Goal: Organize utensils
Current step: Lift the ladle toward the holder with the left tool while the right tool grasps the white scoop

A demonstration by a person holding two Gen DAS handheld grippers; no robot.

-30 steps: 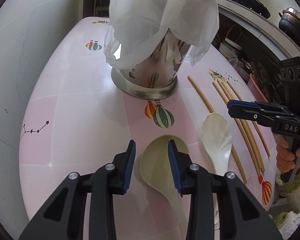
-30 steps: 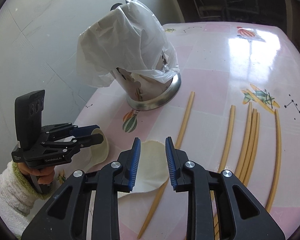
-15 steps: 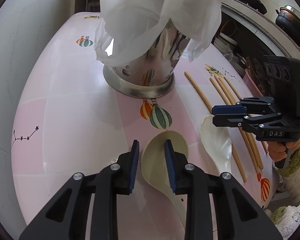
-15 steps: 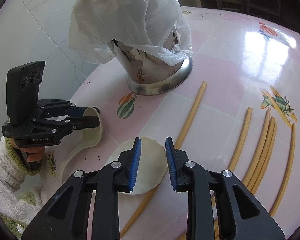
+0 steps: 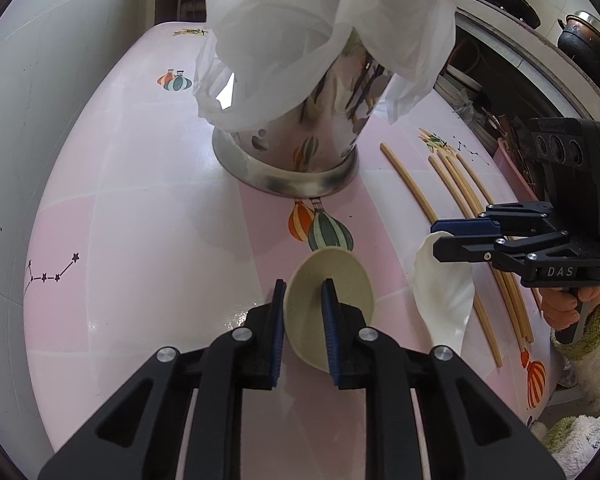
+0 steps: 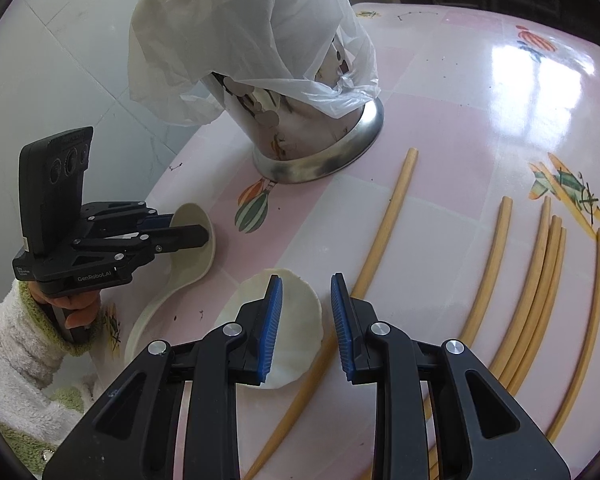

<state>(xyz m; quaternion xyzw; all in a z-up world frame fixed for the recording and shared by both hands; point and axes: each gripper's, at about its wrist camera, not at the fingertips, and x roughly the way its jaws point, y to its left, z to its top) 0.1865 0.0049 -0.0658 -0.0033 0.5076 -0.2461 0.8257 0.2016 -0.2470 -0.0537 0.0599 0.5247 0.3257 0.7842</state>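
Note:
A beige soup spoon (image 5: 332, 292) lies on the pink table; my left gripper (image 5: 303, 312) is shut on the left rim of its bowl. It also shows in the right wrist view (image 6: 196, 248). A white soup spoon (image 6: 296, 320) lies to its right, resting on a chopstick (image 6: 384, 232); my right gripper (image 6: 306, 320) is open just above its bowl. The white spoon also shows in the left wrist view (image 5: 444, 292). Several more bamboo chopsticks (image 6: 540, 280) lie to the right. A steel utensil holder (image 5: 300, 144) lined with a white plastic bag stands behind.
A white tiled wall (image 5: 40, 100) runs along the table's left side. Shelves with pots (image 5: 580, 36) stand beyond the table's right edge. Balloon prints (image 5: 320, 228) mark the tabletop between the holder and the spoons.
My left gripper has moved forward and closed on the beige spoon's rim. My right gripper has come lower over the white spoon's bowl and opened a little wider.

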